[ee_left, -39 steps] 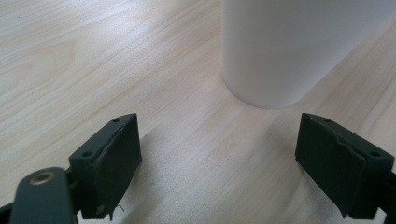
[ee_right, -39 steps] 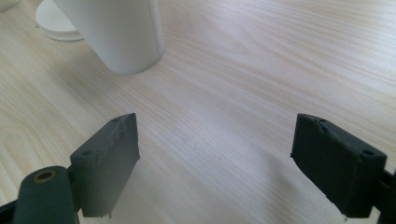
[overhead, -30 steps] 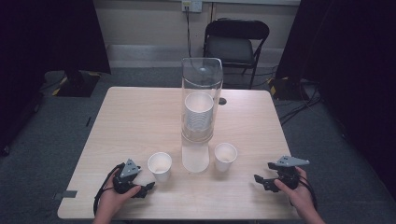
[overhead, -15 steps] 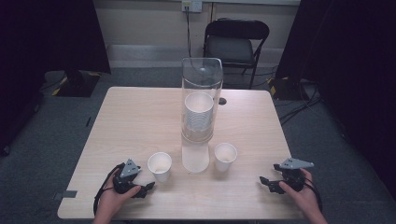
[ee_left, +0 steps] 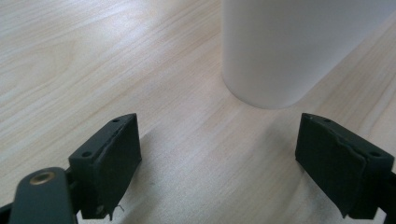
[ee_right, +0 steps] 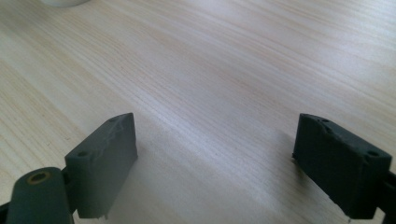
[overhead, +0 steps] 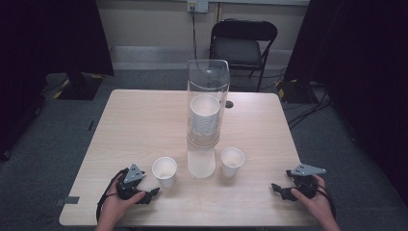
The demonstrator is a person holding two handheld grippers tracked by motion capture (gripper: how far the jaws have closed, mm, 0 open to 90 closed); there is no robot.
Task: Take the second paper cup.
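1. High view: a dim room with grey carpet and dark curtains is seen, with a folding chair [overhead: 244, 43] behind a pale wooden desk [overhead: 144, 125]. A clear tube [overhead: 208, 96] holding stacked cups stands at the middle of the desk, on a white base [overhead: 201, 162]. A left cup [overhead: 164, 171] and a right cup [overhead: 232, 160] are set upright on either side of the base. The left tool [overhead: 148, 194] is held low at the near edge, just beside the left cup; the right tool [overhead: 278, 189] is held at the near right, well apart from the right cup.
2. Left gripper view: the jaws of the left tool [ee_left: 219, 154] are spread wide over bare wood, nothing between them. The left cup [ee_left: 289, 46] is seen close ahead, untouched.
3. Right gripper view: the right tool [ee_right: 215, 156] is likewise spread apart and empty above the desk [ee_right: 224, 70].
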